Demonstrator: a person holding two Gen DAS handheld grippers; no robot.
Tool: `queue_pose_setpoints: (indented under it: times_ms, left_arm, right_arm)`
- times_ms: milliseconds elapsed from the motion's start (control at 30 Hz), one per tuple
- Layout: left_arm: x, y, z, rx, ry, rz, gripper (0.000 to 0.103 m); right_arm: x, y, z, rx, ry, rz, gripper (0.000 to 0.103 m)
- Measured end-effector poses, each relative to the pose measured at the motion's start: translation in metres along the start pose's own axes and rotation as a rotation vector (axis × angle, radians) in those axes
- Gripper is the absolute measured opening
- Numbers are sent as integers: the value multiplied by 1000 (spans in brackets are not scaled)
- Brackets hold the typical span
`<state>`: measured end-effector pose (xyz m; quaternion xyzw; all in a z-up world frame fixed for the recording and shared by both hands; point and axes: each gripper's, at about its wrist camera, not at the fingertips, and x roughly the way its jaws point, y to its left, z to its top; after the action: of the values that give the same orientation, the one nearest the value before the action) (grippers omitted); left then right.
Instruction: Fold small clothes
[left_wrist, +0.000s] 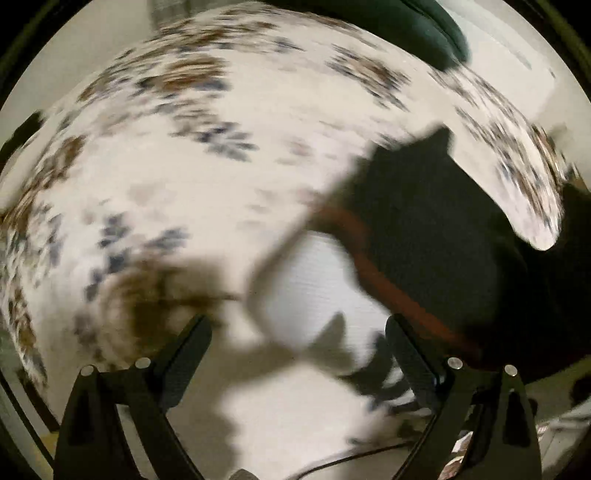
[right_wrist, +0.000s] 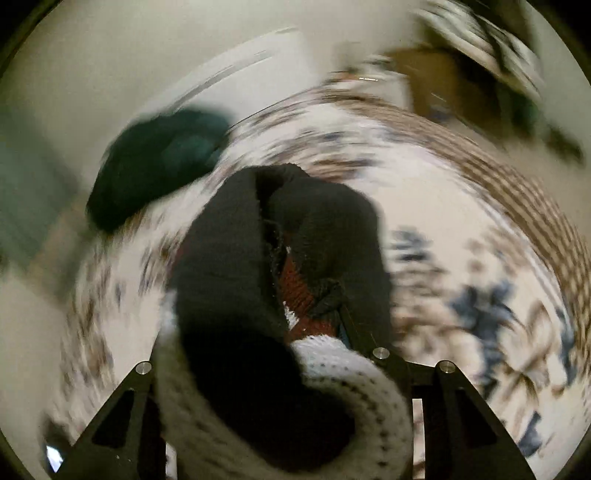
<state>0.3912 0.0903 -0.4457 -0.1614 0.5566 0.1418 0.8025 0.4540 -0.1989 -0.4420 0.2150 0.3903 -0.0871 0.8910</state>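
The right tool (right_wrist: 280, 354) holds the knitted garment (right_wrist: 258, 295), dark with a red band and a white edge, bunched between its closed fingers; the cloth hangs forward along the tool, above the flower-patterned bed cover (right_wrist: 480, 258). From the left tool (left_wrist: 299, 347), wide open and holding nothing, the same garment (left_wrist: 424, 240) lies ahead and to the right, its long axis slanting toward that tool. I judge the free edge is what the left tool must reach next; blur hides details.
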Motion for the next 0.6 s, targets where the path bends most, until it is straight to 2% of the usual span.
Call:
queue_pose_setpoints:
  times_ms: [67, 133, 200, 267, 333, 367, 400, 433, 467, 533, 567, 600]
  left_arm:
    - [-8, 25, 1, -47, -20, 12, 96]
    - [-13, 57, 1, -96, -34, 39, 96]
    - [-11, 82, 2, -130, -32, 57, 96]
    - [-6, 100, 0, -162, -11, 63, 96]
    - [-1, 115, -1, -192, 8, 54, 96]
    - [-1, 119, -1, -199, 7, 49, 96]
    - [-3, 120, -2, -204, 0, 45, 96]
    - [-4, 120, -2, -208, -3, 38, 96]
    - [-6, 119, -1, -214, -2, 22, 96]
    - [-12, 116, 3, -216, -6, -14, 96]
    - [-17, 108, 6, -207, -10, -38, 96]
    - [-21, 101, 10, -194, -15, -59, 96]
  right_arm:
    - [26, 78, -21, -190, 37, -19, 43]
    - [49, 137, -51, -347, 66, -34, 43]
    - [79, 195, -102, -553, 113, -80, 43]
    - [102, 224, -146, -705, 157, -142, 44]
    - [107, 240, -178, -824, 166, -193, 53]
    - [100, 241, -183, -834, 158, -169, 64]
    - [96, 240, -182, -825, 179, -128, 79]
    - [90, 239, -178, -800, 220, -61, 84]
    - [77, 235, -170, -753, 271, 48, 88]
    - [56, 221, -145, -651, 318, 227, 89]
    - [46, 206, -122, -540, 374, 371, 89]
    - [39, 193, -106, -446, 414, 454, 89]
